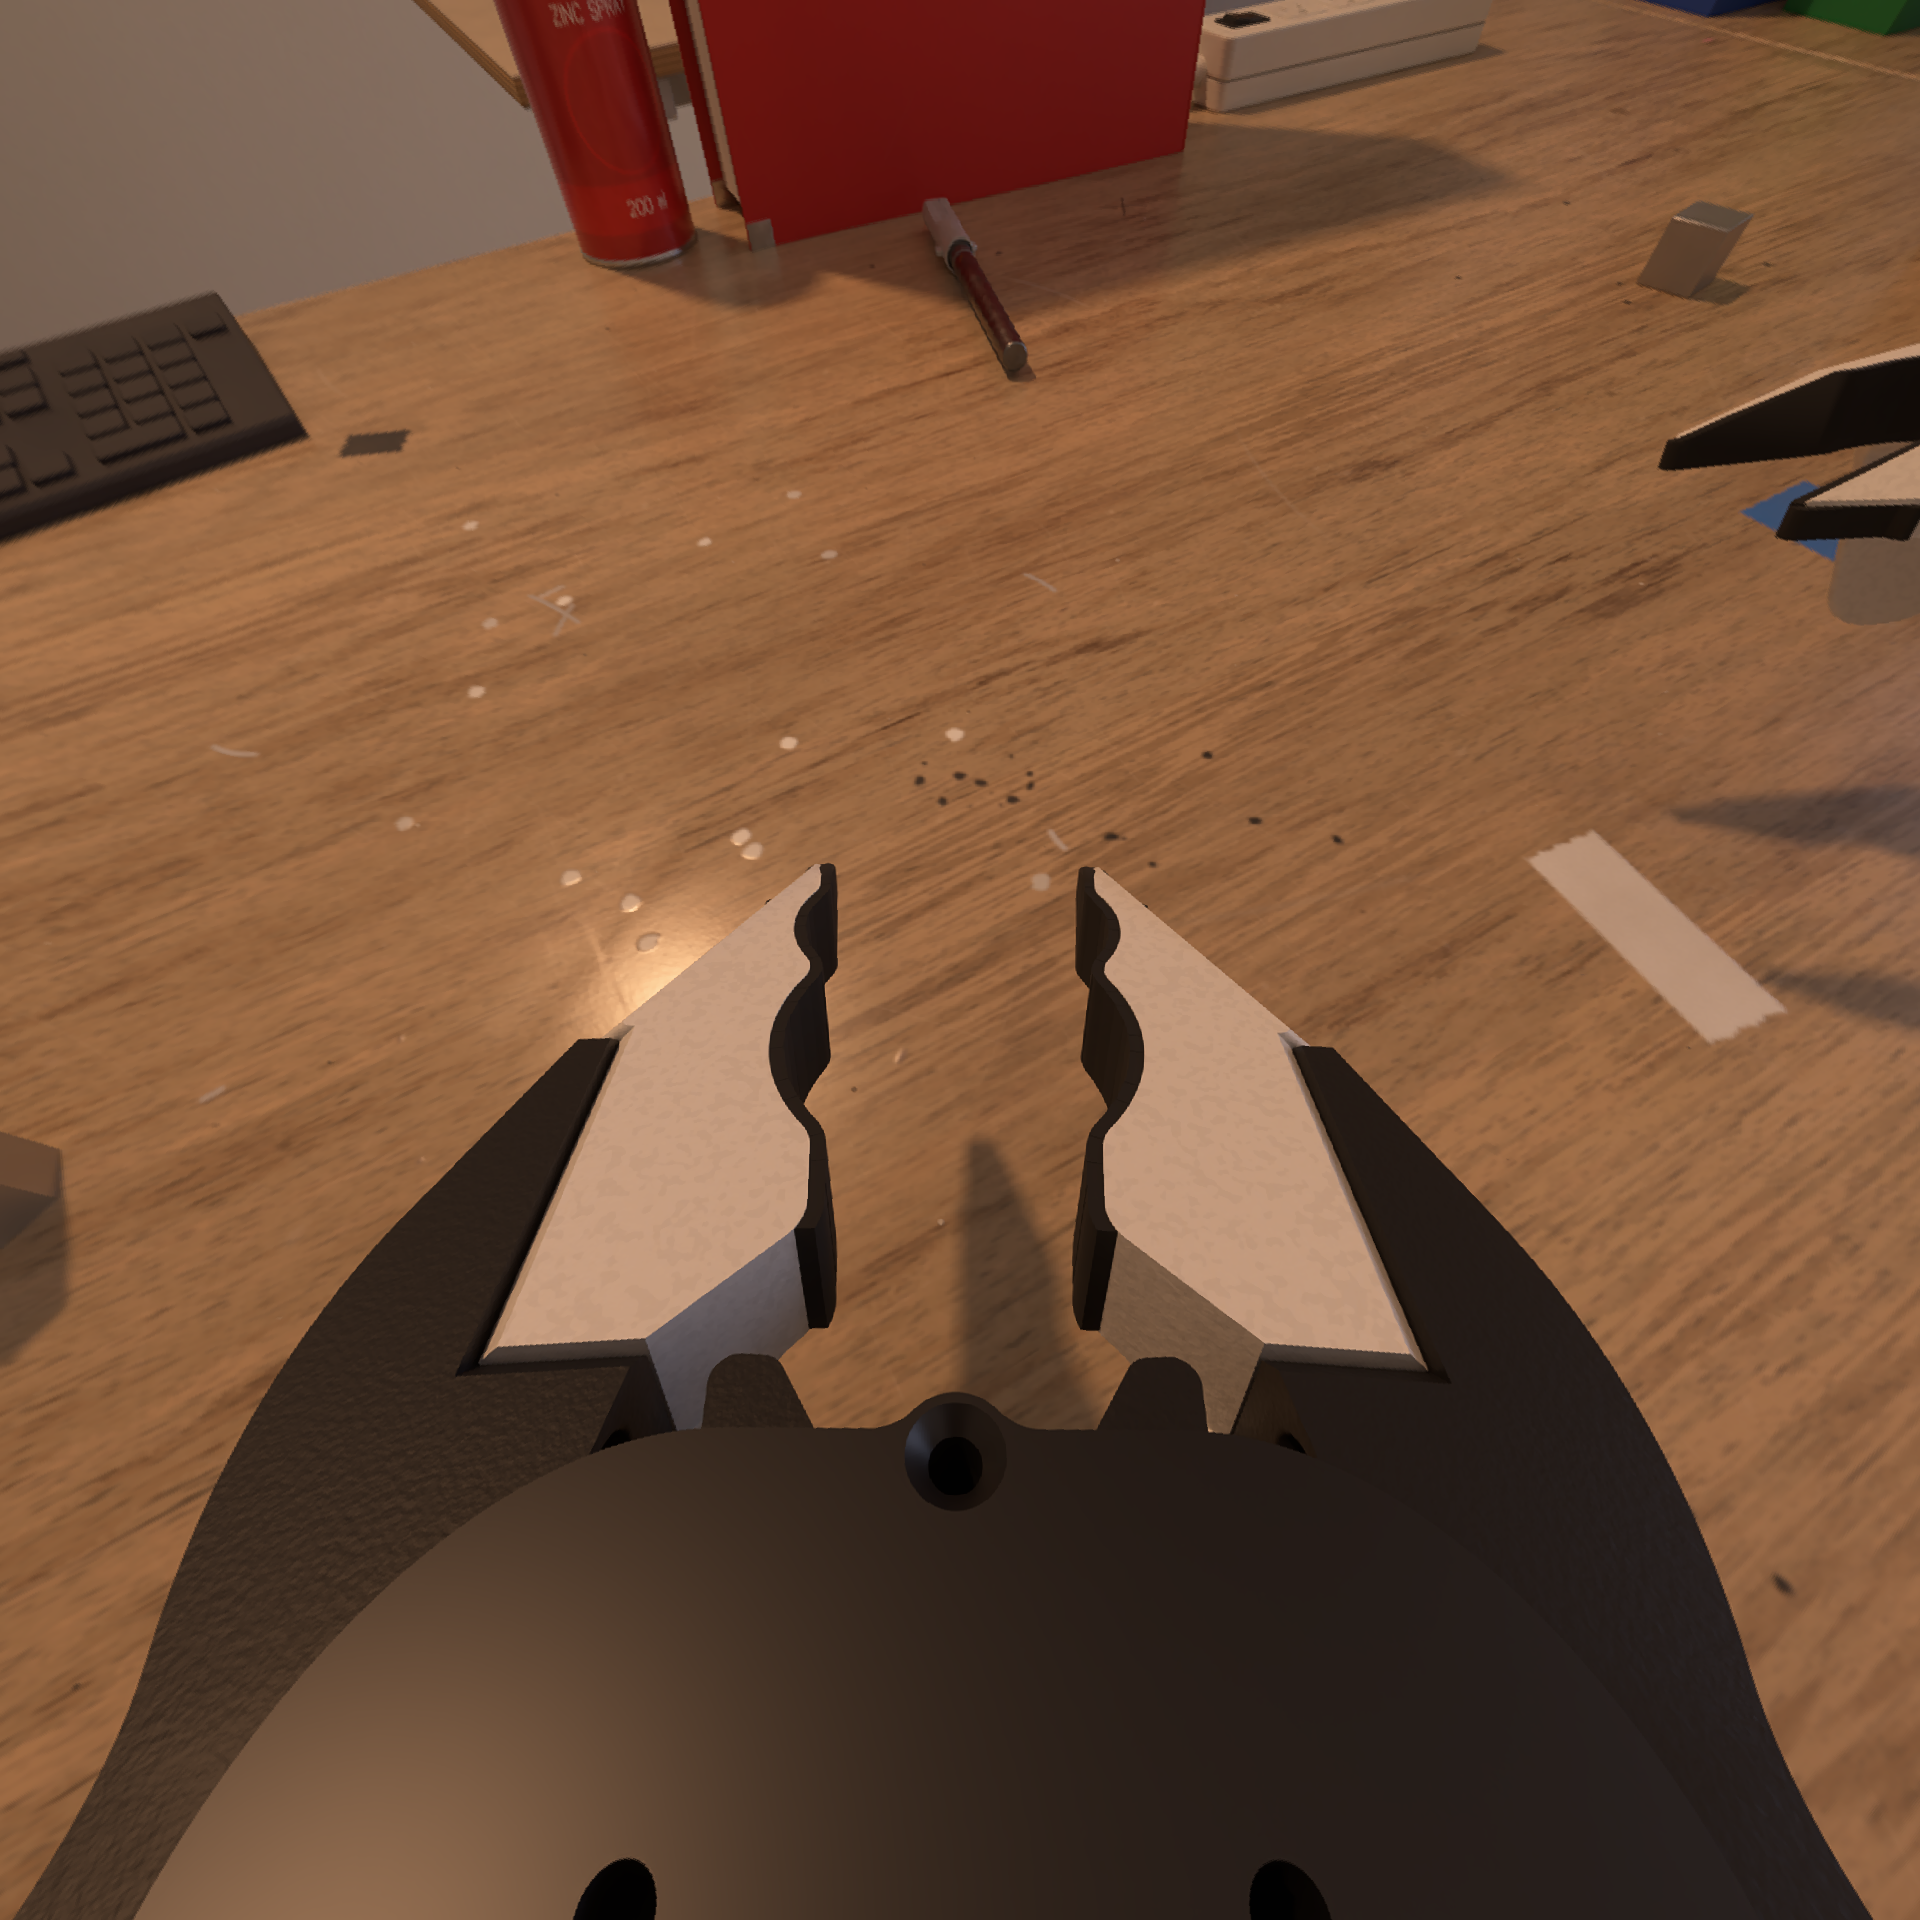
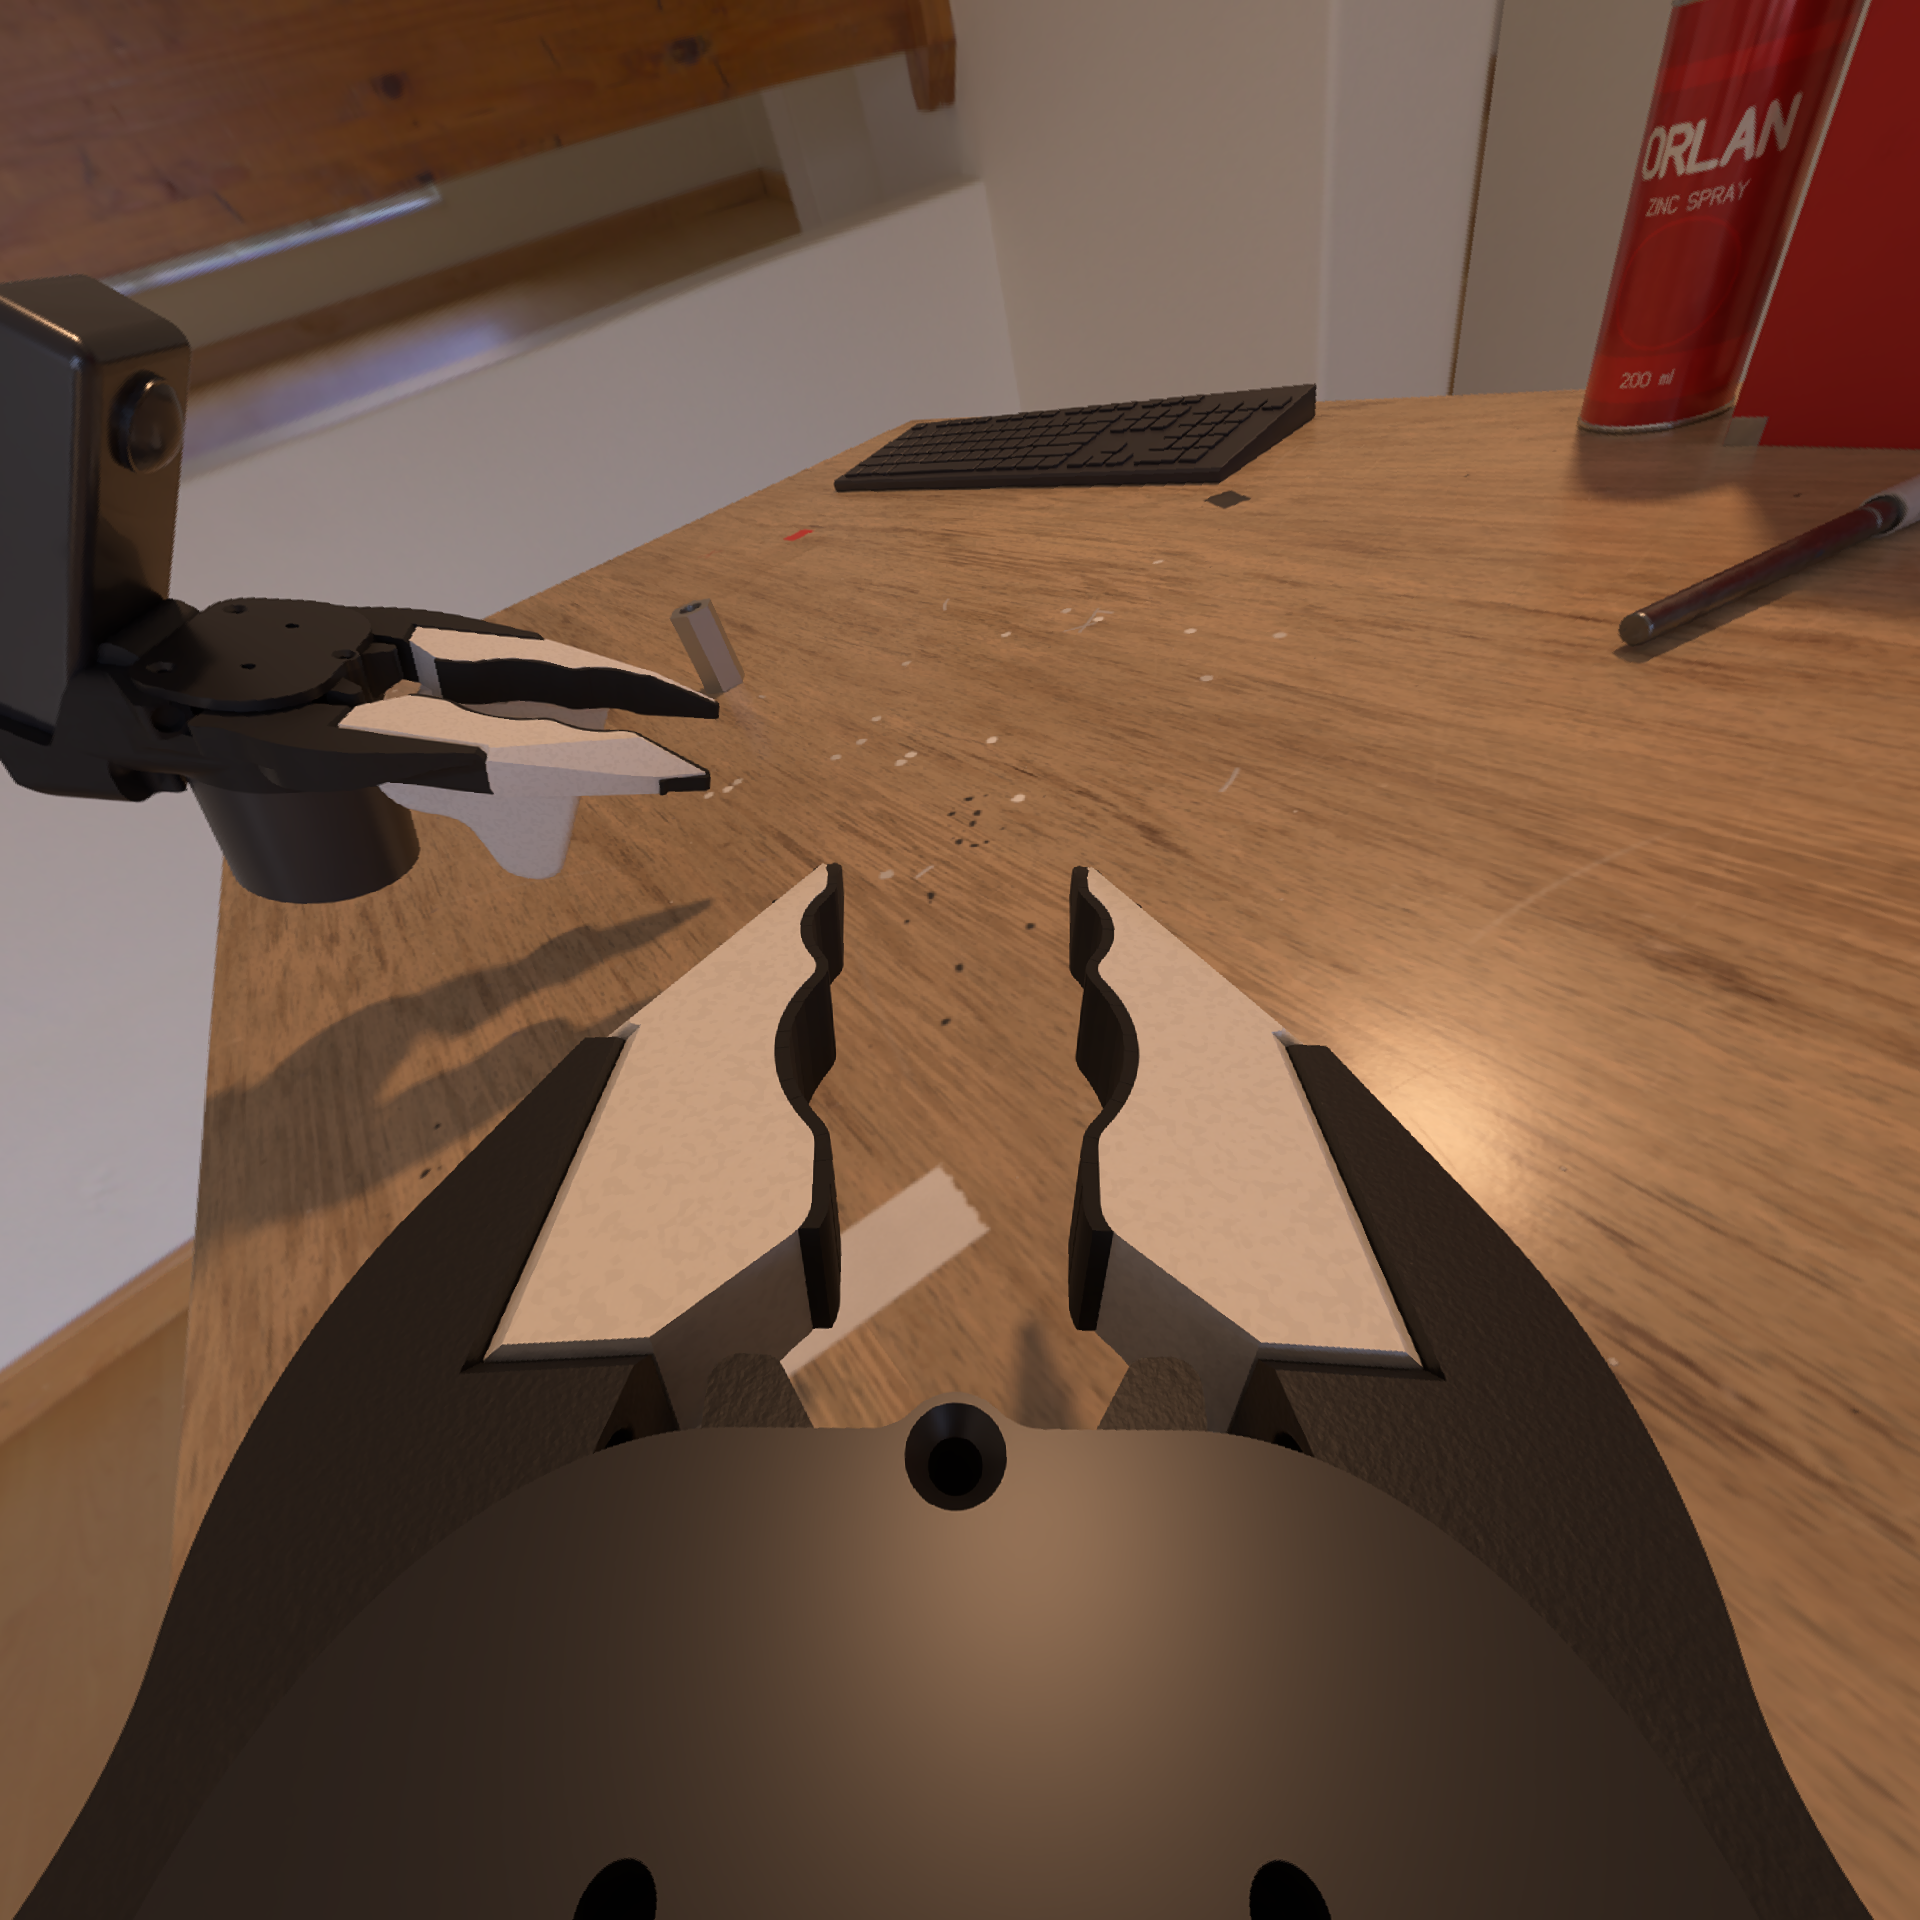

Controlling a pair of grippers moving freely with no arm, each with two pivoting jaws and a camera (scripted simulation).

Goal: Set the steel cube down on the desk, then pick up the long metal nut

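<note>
The steel cube (image 1: 1694, 249) sits on the wooden desk (image 1: 1039, 623) at the far right, apart from both grippers. The long metal nut (image 2: 707, 649) lies on the desk just beyond the left gripper's tips; in the left wrist view a metal piece cut off by the left edge (image 1: 26, 1174) is probably the same nut. My left gripper (image 1: 956, 873) is open and empty above the desk, and it also shows in the right wrist view (image 2: 707, 743). My right gripper (image 2: 954, 873) is open and empty; it shows at the right edge of the left wrist view (image 1: 1723, 494).
A red spray can (image 1: 613, 135) and a red box (image 1: 956, 104) stand at the back, with a dark red rod (image 1: 982, 291) lying before them. A black keyboard (image 2: 1081, 442) lies far left. White tape (image 1: 1652, 935) sticks to the desk. The desk edge (image 2: 208, 1039) runs near the left gripper.
</note>
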